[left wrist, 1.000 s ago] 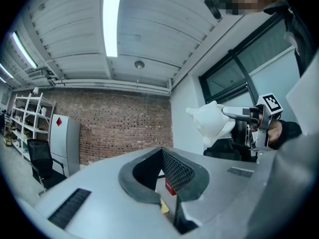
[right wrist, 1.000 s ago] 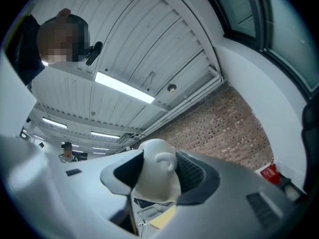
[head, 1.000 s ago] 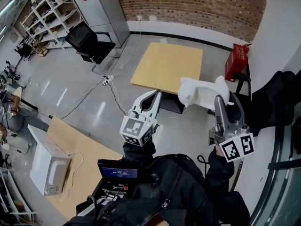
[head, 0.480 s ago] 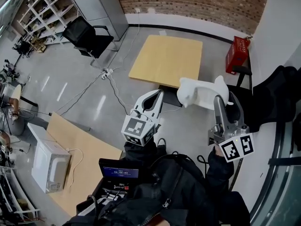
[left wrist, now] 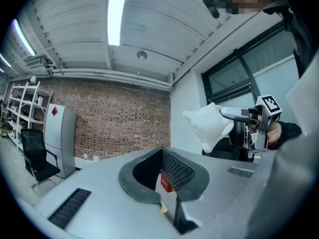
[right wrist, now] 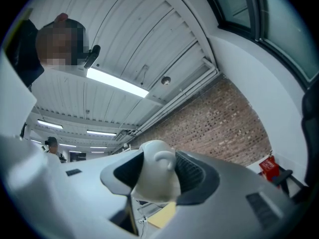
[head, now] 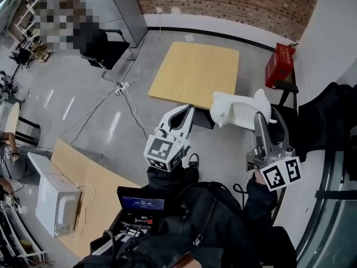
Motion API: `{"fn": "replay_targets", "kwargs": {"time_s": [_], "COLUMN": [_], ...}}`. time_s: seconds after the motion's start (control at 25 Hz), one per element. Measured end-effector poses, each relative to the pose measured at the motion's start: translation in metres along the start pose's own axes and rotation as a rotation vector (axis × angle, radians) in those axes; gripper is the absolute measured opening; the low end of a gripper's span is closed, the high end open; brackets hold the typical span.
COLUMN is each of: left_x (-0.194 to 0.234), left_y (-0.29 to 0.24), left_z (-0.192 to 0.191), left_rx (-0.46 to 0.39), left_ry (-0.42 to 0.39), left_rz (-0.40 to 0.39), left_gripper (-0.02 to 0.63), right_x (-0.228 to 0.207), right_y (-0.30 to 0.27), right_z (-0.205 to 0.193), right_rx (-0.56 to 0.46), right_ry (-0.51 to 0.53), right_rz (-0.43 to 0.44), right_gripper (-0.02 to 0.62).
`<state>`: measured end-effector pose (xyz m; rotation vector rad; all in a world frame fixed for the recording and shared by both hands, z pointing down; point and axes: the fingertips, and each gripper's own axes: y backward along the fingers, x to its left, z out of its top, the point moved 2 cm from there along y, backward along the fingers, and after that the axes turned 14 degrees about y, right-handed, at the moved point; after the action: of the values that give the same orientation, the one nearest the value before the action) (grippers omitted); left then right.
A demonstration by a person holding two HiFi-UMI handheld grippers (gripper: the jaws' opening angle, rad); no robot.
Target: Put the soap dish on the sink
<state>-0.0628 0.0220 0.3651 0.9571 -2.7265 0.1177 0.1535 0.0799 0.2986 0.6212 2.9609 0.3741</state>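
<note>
1. A white, smooth-surfaced, moulded soap dish (head: 240, 109) is noted at the tips of the right tongs (head: 266, 119), held up above the floor.
2. Its form is recorded as a hollowed body with rounded lobes, drawn out to a blunt point at the end nearer the left tongs (head: 179, 116). A small curled knob is seen on the face turned towards the right tongs. The finish is even and unmarked. Whether it is ceramic or plastic cannot be told.
3. The right tongs are found clamped on the soap dish. Both dark ribbed pads are pressed against its sides, and the jaws are set wide.
4. The left tongs are found with the jaws apart and nothing between them. Hard grey shells and dark pads are noted, one pad with a cross-hatched texture.
5. The soap dish is placed to the right of the left tongs' tips, near them but not touching.
6. A left marker cube (head: 163, 151) and a right marker cube (head: 281, 175), printed with black-and-white squares, are fitted at the hand ends.
7. Beyond and below the tips of both tongs, a square pale wooden table top (head: 195, 74) is seen. A red box (head: 280, 66) is seen farther out past the right tongs. A glossy grey floor (head: 100, 99) lies beneath both tongs.
</note>
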Motion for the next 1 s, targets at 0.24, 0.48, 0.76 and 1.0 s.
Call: {"fn": "replay_targets", "kwargs": {"time_s": [0.24,0.48,0.76,1.0], "left_x": [0.035,0.074,0.108,0.141], "left_y": [-0.042,-0.076,-0.107,-0.123], "left_z": [0.011,0.021,0.029,0.035], "left_rx": [0.013,0.023,0.032,0.035], "left_ry": [0.01,0.007,0.011,0.024], "left_rz": [-0.031,-0.054,-0.074,-0.083], "left_gripper": [0.002,0.002,0.002,0.002], "right_x": [-0.013,-0.017,-0.026,-0.023], "right_y": [-0.054,-0.102,-0.141,-0.173], "right_z": [-0.006,-0.019,-0.029,-0.038], "right_rx": [0.0,0.003,0.001,0.013], "right_ry": [0.01,0.01,0.009,0.017], "right_rz": [-0.002,-0.013,-0.038,-0.054], "right_gripper": [0.204,0.202,0.201,0.201]}}
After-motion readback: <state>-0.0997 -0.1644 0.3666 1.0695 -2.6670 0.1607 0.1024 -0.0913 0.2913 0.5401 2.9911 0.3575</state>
